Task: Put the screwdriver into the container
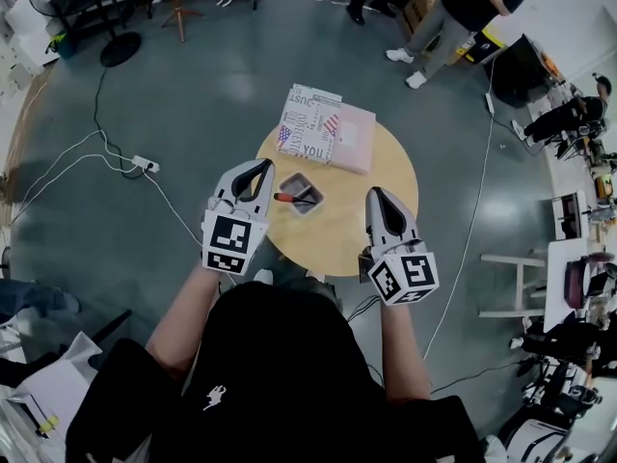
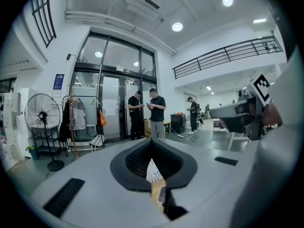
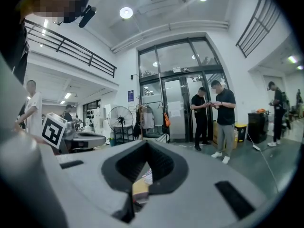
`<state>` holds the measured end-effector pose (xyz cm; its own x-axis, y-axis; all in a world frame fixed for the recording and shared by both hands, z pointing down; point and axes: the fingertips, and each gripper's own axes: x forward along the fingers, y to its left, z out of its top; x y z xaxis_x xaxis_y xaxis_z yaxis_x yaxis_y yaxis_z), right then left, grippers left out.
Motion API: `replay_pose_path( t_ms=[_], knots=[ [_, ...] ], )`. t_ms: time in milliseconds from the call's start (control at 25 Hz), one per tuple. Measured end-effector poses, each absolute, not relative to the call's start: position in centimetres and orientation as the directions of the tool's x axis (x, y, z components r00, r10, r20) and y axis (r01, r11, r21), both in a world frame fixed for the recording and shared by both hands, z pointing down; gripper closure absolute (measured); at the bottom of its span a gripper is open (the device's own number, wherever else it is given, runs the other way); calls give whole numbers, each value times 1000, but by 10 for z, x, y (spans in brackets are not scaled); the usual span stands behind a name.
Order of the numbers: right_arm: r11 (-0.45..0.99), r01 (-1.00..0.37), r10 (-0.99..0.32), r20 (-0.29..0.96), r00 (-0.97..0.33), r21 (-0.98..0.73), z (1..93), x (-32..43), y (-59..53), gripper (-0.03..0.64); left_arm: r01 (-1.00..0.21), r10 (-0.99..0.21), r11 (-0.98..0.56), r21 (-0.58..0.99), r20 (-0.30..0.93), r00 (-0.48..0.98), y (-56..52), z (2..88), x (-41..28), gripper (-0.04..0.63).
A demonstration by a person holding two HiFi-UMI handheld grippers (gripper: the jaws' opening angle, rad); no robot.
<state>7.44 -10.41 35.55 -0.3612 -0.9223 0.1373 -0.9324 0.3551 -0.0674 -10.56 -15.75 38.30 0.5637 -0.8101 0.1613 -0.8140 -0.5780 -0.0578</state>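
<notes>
Left gripper (image 1: 258, 168) has its jaws pressed together on nothing, and it's the same story for our right gripper (image 1: 376, 196). Looks like we're basically done: the screwdriver (image 1: 292, 199) lies in the container (image 1: 307, 178), just beside the left gripper's tips and between the two grippers. Its long axis runs sideways, red handle toward the left gripper, shaft toward the right one.
</notes>
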Motion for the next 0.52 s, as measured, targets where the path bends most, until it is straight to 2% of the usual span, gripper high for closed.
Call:
replay_pose_path(
  t_ms=[520],
  knots=[
    [376,-925,-911,161,-379,-50,362,70,-102,615,-810,-804,-583,-63,191,563,-156,395,-102,592]
  ],
)
